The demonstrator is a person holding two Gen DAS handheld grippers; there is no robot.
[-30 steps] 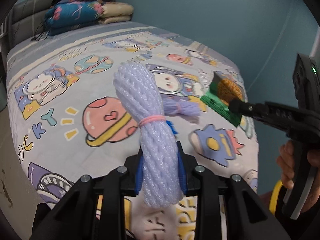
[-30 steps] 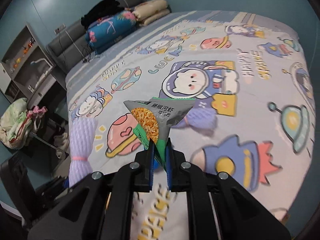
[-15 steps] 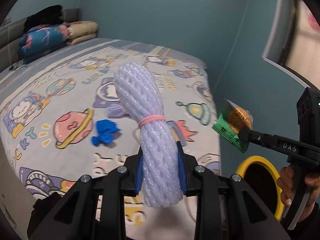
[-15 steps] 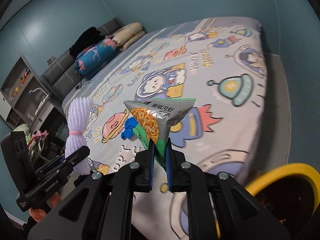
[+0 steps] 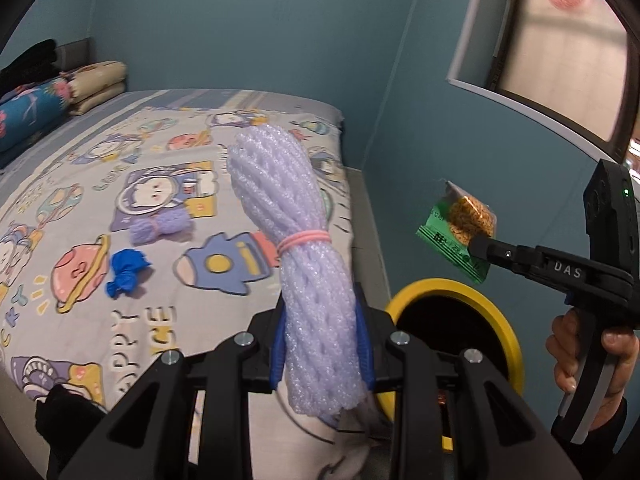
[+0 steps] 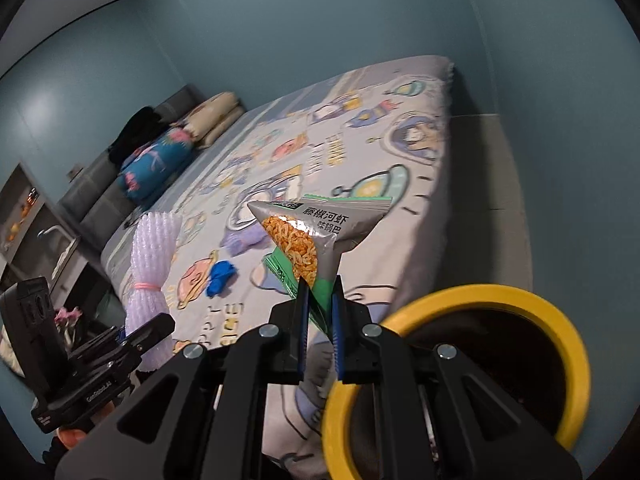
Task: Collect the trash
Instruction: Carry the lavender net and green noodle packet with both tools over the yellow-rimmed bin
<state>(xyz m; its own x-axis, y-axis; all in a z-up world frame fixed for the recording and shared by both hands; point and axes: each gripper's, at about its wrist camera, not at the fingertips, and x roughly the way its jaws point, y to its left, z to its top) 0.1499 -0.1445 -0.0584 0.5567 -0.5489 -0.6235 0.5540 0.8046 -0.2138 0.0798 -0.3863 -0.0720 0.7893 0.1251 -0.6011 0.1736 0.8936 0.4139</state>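
My left gripper (image 5: 320, 344) is shut on a pale lilac foam net bundle (image 5: 296, 248) tied with a pink band, held upright above the bed's foot; it also shows in the right wrist view (image 6: 150, 268). My right gripper (image 6: 319, 320) is shut on a green and silver snack packet (image 6: 316, 236), which also shows in the left wrist view (image 5: 460, 228), just above the yellow-rimmed bin (image 5: 508, 344) (image 6: 568, 332). A blue scrap (image 5: 126, 272) (image 6: 220, 276) and a purple foam net (image 5: 160, 228) (image 6: 240, 242) lie on the bed.
The bed with a cartoon space sheet (image 5: 100, 184) fills the left. Pillows and a folded quilt (image 6: 160, 156) lie at its head. Teal walls (image 5: 240, 20) stand close behind, with a window (image 5: 560, 40) at upper right. Shelves (image 6: 28, 216) stand at far left.
Both grippers have swung right, away from the bed, with their loads. The yellow bin has come into view below the snack packet. The blue scrap became visible on the sheet.
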